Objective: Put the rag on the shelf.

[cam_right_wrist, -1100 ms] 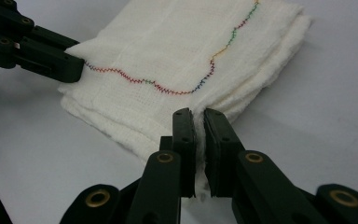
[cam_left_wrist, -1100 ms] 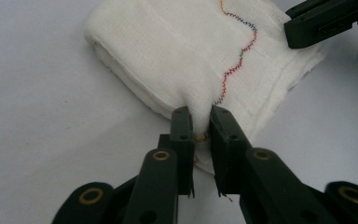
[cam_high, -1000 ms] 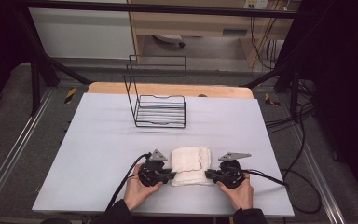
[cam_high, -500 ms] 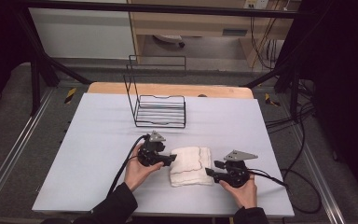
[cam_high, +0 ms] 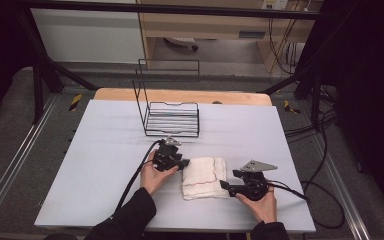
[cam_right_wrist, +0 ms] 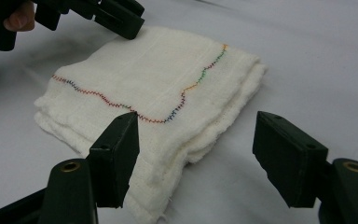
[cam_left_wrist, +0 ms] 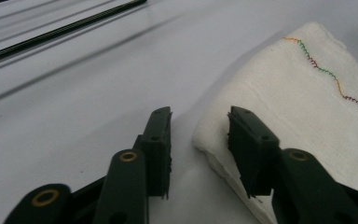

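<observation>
Since the earlier frames, left gripper [cam_high: 184, 164] has shifted to the folded cloth [cam_high: 205, 177] at mid-table, jaws just closing, unclenched astride its corner. Right gripper [cam_high: 223, 184] has just opened, empty. Soft, light, limp: pinch stacked corner layers.

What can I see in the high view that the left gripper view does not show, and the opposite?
High view alone: the wire rack standing on the table, the person's hands, the right gripper open at the cloth's corner. Left gripper view alone: the multicoloured stitching up close, and the left gripper with its open jaws straddling the cloth's corner, having just closed somewhat. Both share the folded white cloth.
</observation>
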Motion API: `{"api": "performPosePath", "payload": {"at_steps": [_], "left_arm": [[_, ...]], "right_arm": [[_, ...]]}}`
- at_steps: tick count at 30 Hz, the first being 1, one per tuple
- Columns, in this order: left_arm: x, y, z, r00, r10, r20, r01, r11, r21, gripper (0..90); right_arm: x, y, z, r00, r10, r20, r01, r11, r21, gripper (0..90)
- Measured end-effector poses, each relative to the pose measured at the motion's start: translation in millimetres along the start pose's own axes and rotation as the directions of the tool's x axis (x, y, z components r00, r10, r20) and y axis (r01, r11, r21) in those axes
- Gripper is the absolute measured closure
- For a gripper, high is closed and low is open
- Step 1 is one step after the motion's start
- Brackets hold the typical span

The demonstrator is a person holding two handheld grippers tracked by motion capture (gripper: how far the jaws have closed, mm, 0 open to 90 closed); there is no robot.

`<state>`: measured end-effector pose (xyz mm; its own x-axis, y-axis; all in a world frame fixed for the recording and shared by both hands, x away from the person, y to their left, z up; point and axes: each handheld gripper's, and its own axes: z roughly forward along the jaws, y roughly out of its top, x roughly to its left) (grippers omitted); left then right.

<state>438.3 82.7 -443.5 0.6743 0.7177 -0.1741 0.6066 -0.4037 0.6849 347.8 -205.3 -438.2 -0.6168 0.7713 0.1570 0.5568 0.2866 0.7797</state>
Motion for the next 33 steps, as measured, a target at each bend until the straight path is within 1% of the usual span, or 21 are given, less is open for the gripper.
{"api": "performPosePath", "payload": {"at_steps": [4, 6, 8, 10, 14, 17, 20, 23, 25, 28, 29, 30, 33], "left_arm": [[-0.3, 1.4, 2.3, 0.9999, -0.008, 0.008, 0.008, 0.9999, 0.012, 65.8], [-1.1, 1.0, 3.4, 0.9998, -0.016, 0.011, 0.016, 0.9998, 0.009, 66.6], [-1.4, 0.8, 4.2, 0.9996, -0.02, 0.019, 0.019, 0.9997, 0.011, 69.6], [-1.9, 0.7, 4.8, 0.9996, -0.014, 0.024, 0.013, 0.9998, 0.013, 70.8], [-4.8, 0.1, 5.1, 0.9999, 0.009, 0.013, -0.01, 0.9999, 0.013, 71.9], [-6.2, -0.2, 5.4, 0.9998, 0.011, 0.014, -0.012, 0.9999, 0.011, 73.7], [-9.4, -1.0, 5.8, 0.9999, 0.017, -0.003, -0.017, 0.9999, 0.004, 75.7], [-12.6, -1.7, 6.1, 0.9996, 0.023, -0.018, -0.023, 0.9997, -0.001, 77.2], [-13.0, -1.7, 6.2, 0.9994, 0.03, -0.019, -0.03, 0.9996, -0.001, 77.8], [-11.5, -1.7, 6.0, 0.9994, 0.032, -0.01, -0.032, 0.9995, 0.002, 78.1], [-10.7, -1.5, 6.1, 0.9995, 0.032, -0.008, -0.032, 0.9995, 0.002, 78.2], [-10.4, -1.5, 6.1, 0.9996, 0.028, -0.006, -0.028, 0.9996, 0.003, 78.2], [-10.9, -1.1, 6.3, 0.9992, 0.038, -0.008, -0.038, 0.9993, 0.005, 78.3]], "right_arm": [[-0.8, 0.5, 0.3, 1.0, 0.004, -0.004, -0.004, 1.0, 0.004, 28.4], [-1.3, 0.8, 0.5, 1.0, 0.0, -0.005, 0.0, 1.0, 0.003, 27.8], [-2.0, 1.8, 0.3, 1.0, 0.001, -0.009, -0.001, 1.0, 0.001, 25.1], [-2.4, 2.2, 0.7, 1.0, 0.001, -0.009, -0.001, 1.0, -0.005, 24.0], [-3.8, 4.0, 1.1, 0.9999, 0.003, -0.015, -0.003, 1.0, -0.011, 21.2], [-5.0, 5.4, 2.4, 0.9999, 0.003, -0.01, -0.004, 1.0, -0.015, 19.7], [-8.0, 8.2, 4.6, 1.0, 0.006, -0.002, -0.006, 1.0, -0.016, 18.5], [-12.2, 12.3, 8.5, 0.9998, 0.018, 0.009, -0.018, 1.0, -0.014, 17.5], [-15.7, 15.4, 12.1, 0.9996, 0.024, 0.016, -0.024, 1.0, -0.014, 17.4], [-21.7, 20.6, 18.4, 0.999, 0.03, 0.031, -0.03, 0.999, -0.017, 17.9], [-26.9, 24.7, 23.1, 0.9987, 0.032, 0.041, -0.031, 0.999, -0.02, 19.2], [-26.9, 24.7, 23.1, 0.9987, 0.032, 0.041, -0.031, 0.999, -0.02, 19.2], [-33.9, 30.1, 30.7, 0.9977, 0.045, 0.05, -0.045, 0.999, -0.015, 23.4]]}}
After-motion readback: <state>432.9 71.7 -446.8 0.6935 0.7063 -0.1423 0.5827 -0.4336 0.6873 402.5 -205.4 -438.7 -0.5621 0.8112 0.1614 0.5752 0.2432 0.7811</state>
